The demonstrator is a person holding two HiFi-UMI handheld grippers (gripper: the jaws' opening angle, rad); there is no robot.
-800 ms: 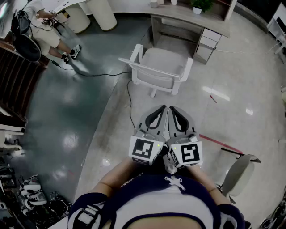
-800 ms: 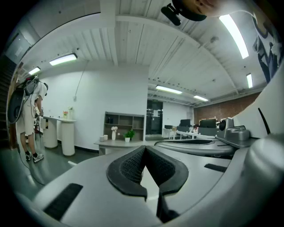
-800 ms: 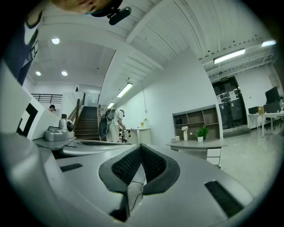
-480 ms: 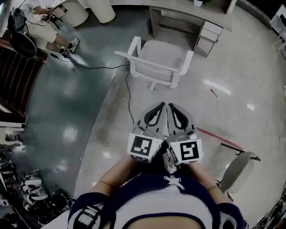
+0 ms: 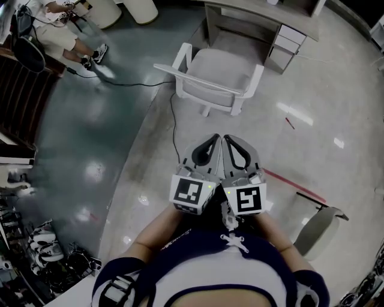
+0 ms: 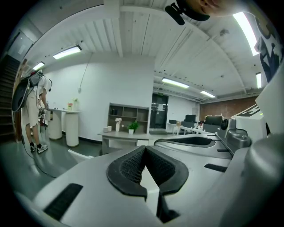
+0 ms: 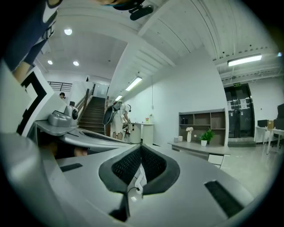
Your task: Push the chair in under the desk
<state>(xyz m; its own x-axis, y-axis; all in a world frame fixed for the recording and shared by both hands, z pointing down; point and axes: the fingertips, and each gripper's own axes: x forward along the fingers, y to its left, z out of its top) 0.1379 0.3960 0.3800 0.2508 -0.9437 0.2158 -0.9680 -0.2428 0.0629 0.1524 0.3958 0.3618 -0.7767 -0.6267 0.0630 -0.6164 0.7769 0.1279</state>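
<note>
chair (image 5: 219, 81) unmoved — cable (image 5: 173, 129) beside it, desk (image 5: 264, 15) beyond

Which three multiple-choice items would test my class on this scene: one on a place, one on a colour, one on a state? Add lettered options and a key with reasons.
1. Where does the chair stand?
A. Pulled out on the floor in front of the desk
B. Pushed fully under the desk
C. Tipped on its side by the stairs

2. What colour is the chair?
A. Red
B. White
C. Black

3. How do the jaws of the left gripper and right gripper stand?
A. Wide apart
B. Clamped on the chair's armrest
C. Shut, with nothing held

Key:
1 A: the head view shows the whole seat clear of the desk, upright.
2 B: seat, back and armrests all look white.
3 C: each gripper view shows its jaw tips together, and the chair is well ahead of them, untouched.
</note>
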